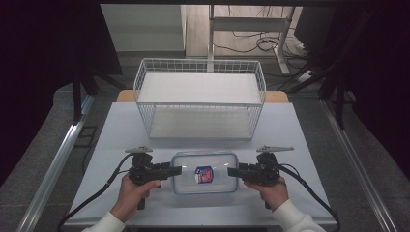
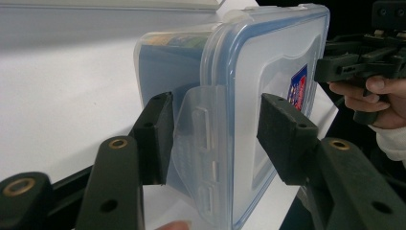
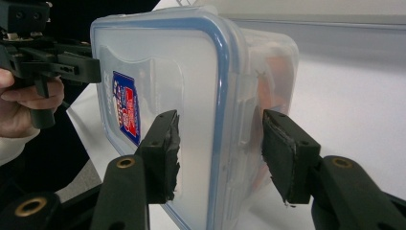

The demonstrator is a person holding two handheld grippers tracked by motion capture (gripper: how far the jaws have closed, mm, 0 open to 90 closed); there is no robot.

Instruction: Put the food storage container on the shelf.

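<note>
A clear plastic container [image 1: 205, 172] with a blue-sealed lid and a red-and-blue sticker lies flat on the white table [image 1: 121, 140], near its front edge. My left gripper [image 1: 178, 170] comes in level at the container's left end. Its jaws straddle the latch flap there, one pad under the base and one on the lid of the container [image 2: 268, 72]; the left gripper [image 2: 218, 134] is shut on it. My right gripper [image 1: 231, 170] holds the opposite end the same way, its pads pressed to lid and base of the container [image 3: 182, 72]. Orange contents show dimly inside.
A white wire basket [image 1: 200, 96] with an upper and a lower shelf stands behind the container at the table's far side. Cables trail from both grippers off the front edge. Metal rails run along the floor on both sides of the table.
</note>
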